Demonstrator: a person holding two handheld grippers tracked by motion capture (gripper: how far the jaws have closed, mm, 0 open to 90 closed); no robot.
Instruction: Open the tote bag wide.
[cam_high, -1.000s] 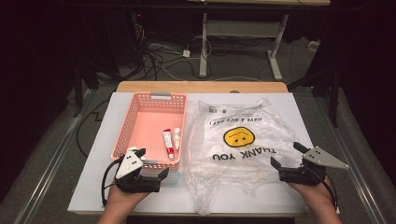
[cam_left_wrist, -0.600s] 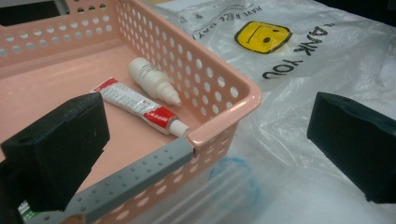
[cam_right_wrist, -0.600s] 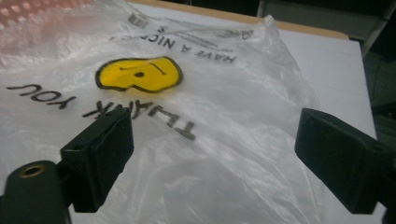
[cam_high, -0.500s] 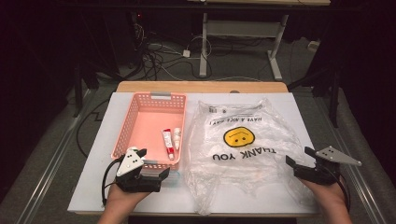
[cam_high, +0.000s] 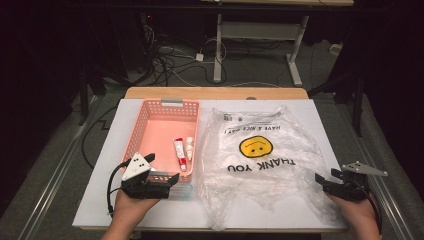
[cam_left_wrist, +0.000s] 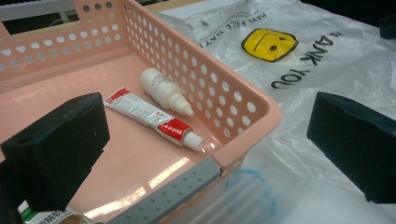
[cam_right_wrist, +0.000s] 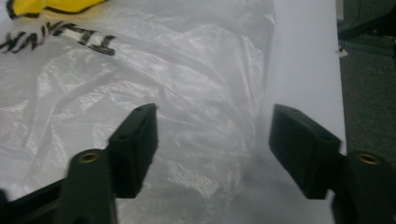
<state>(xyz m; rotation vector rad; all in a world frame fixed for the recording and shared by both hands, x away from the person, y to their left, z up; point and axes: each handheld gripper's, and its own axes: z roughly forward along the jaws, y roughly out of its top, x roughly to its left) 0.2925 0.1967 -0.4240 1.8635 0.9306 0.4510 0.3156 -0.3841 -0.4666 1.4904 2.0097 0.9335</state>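
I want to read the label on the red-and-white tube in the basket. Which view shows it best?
The left gripper view: the tube lies close and large in the pink basket, beside a white bottle, though its print is too small to read. The high view shows the tube small. The right gripper view looks at the plastic bag.

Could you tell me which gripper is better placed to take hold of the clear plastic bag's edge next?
Right: the right gripper sits at the clear plastic bag, jaws closing astride its edge.
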